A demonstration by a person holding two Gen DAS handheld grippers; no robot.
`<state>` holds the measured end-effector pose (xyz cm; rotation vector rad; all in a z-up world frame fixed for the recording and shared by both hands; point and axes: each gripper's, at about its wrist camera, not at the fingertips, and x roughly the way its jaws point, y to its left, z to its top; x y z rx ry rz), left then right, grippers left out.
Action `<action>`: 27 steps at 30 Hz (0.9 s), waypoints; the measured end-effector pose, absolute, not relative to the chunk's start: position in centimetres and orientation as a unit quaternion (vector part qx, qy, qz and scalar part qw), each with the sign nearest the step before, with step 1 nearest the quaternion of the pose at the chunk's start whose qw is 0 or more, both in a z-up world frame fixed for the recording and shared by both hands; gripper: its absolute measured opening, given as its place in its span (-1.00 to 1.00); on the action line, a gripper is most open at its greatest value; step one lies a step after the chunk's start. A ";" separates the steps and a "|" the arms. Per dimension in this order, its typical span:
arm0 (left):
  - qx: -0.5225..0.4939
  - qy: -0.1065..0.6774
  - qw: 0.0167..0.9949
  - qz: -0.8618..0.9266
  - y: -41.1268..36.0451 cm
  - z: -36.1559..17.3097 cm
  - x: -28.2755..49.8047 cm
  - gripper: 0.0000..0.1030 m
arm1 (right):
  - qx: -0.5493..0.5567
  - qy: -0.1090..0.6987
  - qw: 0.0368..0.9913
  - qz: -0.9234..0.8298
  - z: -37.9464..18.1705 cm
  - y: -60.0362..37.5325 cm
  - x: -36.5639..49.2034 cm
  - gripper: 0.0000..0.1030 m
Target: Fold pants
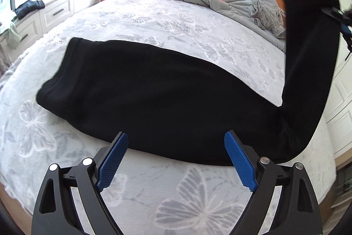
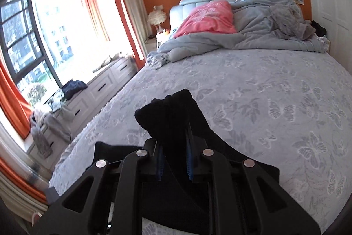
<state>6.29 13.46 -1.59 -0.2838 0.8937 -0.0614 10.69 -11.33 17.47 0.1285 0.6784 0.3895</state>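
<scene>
Black pants (image 1: 154,89) lie lengthwise across the bed (image 1: 198,202), waist end to the left in the left wrist view, the leg end lifted up off the cover at the right. Right gripper (image 2: 173,160) has its fingers pinched nearly shut on the cuff end — black cloth bunches out past the tips in its own view. Left gripper (image 1: 176,160) hangs just over the near edge of the pants, fingers spread wide, holding nothing. Step in hand looks like the lengthwise half-fold: carry the cuffs over to the waistband. To do it well, keep the grip firm on both layers so neither leg slips, lift high enough that the hanging cloth clears the flat part, travel in line with the pants — no skew — and lay the cuffs flush on the waist edge. The left could press the fold line down near the knee to stop the body dragging along.
</scene>
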 end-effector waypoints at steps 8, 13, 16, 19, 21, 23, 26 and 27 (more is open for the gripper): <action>-0.081 0.430 0.899 0.005 15.1 -1.6 4.8 0.68 | -0.027 0.452 0.866 0.213 3.7 -4.2 9.0 -0.70; -0.026 0.439 0.897 0.029 15.4 -2.3 4.6 0.68 | -0.052 0.514 0.821 0.243 -1.5 -2.2 7.1 -0.49; -0.026 0.449 0.893 0.014 16.0 -2.7 4.6 0.69 | -0.019 0.475 0.839 0.265 1.9 -4.5 4.9 -0.03; -0.063 0.462 0.885 0.013 18.2 -3.0 4.9 0.69 | 0.026 0.411 0.882 0.230 6.5 -11.3 3.8 0.60; -0.094 0.469 0.878 0.023 19.8 -3.4 5.1 0.68 | 0.037 0.399 0.903 0.155 7.2 -17.1 4.0 0.69; -0.116 0.470 0.874 0.043 21.1 -3.7 5.1 0.68 | 0.056 0.420 0.903 0.073 5.6 -22.8 4.4 0.69; -0.131 0.471 0.871 0.057 21.7 -3.9 5.0 0.68 | 0.152 0.470 0.869 0.034 1.0 -29.7 4.2 0.69; -0.135 0.472 0.869 0.053 21.7 -4.0 5.1 0.69 | 0.181 0.479 0.858 0.043 -0.2 -30.7 4.1 0.69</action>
